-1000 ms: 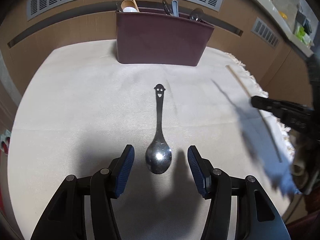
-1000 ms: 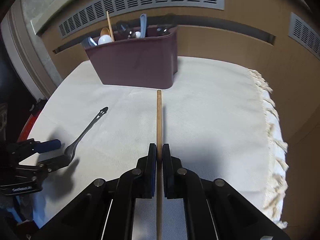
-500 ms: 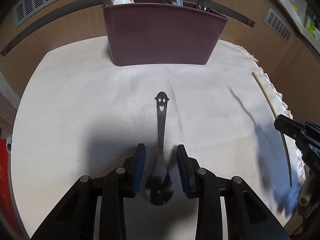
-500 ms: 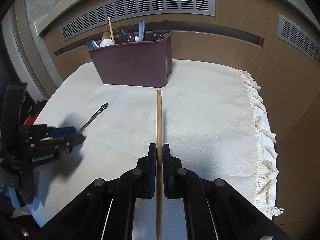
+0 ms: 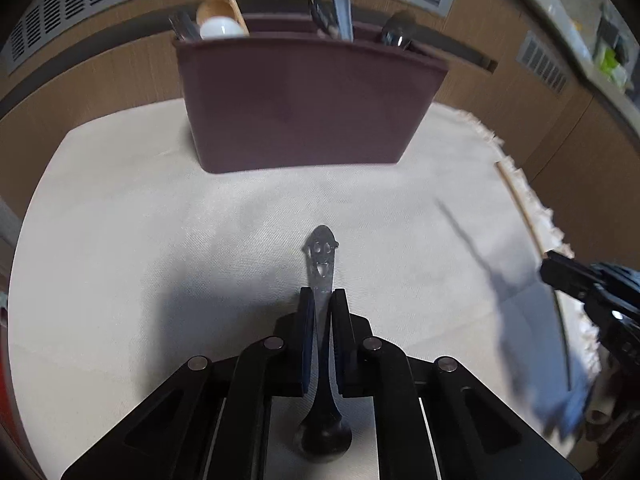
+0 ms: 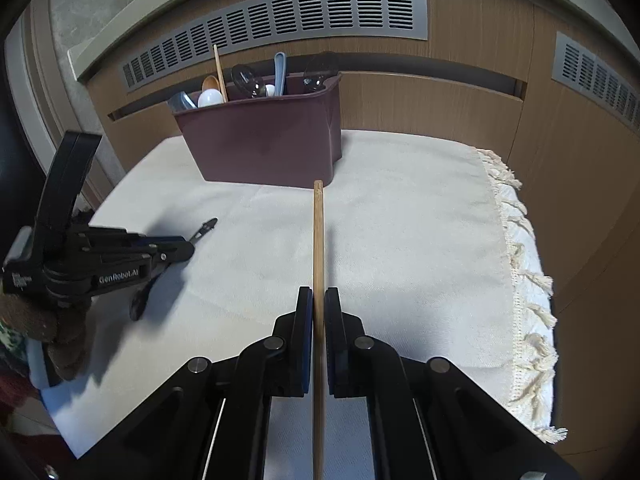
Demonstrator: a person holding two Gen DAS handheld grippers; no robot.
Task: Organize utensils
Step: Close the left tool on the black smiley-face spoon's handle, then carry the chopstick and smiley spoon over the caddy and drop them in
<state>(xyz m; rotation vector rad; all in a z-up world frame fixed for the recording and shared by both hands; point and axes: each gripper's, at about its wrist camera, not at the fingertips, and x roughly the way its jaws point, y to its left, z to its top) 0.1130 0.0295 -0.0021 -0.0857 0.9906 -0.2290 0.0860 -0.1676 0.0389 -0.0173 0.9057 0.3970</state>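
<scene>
A metal spoon (image 5: 321,250) with a smiley-face handle end lies lengthwise between my left gripper's (image 5: 322,294) jaws, which are closing, their blue pads pressed on its handle; the bowl shows dark under the gripper body. In the right wrist view the spoon (image 6: 206,226) sticks out of that left gripper (image 6: 188,248). My right gripper (image 6: 318,294) is shut on a wooden chopstick (image 6: 318,232) that points toward the maroon utensil caddy (image 6: 260,148). The caddy (image 5: 304,108) stands at the back with spoons, a chopstick and other utensils in it.
A cream tablecloth (image 6: 420,240) covers the table, and its fringed edge (image 6: 520,260) hangs off the right side. Behind the caddy stands a wood-panelled wall with grey vent grilles (image 6: 280,20). The right gripper (image 5: 548,268) with its chopstick (image 5: 520,204) shows at the left wrist view's right edge.
My left gripper moved forward over the spoon and its jaws closed from wide apart onto the handle. The right gripper stayed shut on the chopstick, nearly still.
</scene>
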